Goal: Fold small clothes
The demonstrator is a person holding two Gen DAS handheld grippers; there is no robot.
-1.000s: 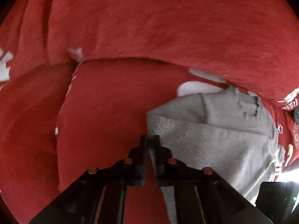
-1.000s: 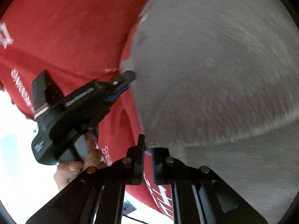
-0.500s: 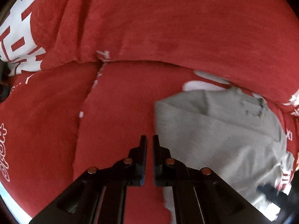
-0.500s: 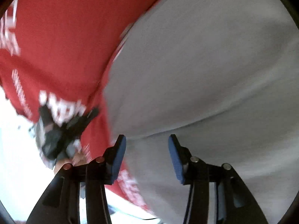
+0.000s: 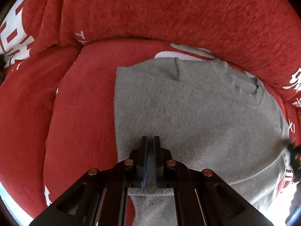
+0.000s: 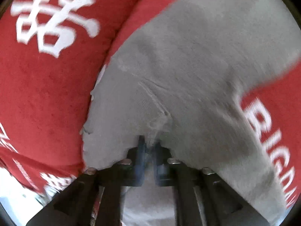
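A small grey garment (image 5: 197, 113) lies partly folded on a red cover with white lettering. My left gripper (image 5: 150, 141) is shut and empty, its tips just above the garment's near left part. In the right wrist view the grey garment (image 6: 188, 66) fills the frame and bunches up at my right gripper (image 6: 149, 143), which is shut on a fold of it. That view is blurred by motion.
The red cover (image 5: 79, 113) drapes over a sofa-like seat, with a raised red back (image 5: 169, 9) behind the garment. A seam or cushion gap (image 5: 54, 94) runs down the left. The right gripper's dark shape (image 5: 294, 150) shows at the far right edge.
My right gripper opened, then shut on a fold of the grey garment. My left gripper let go of the edge, stayed shut, and moved right over the garment.
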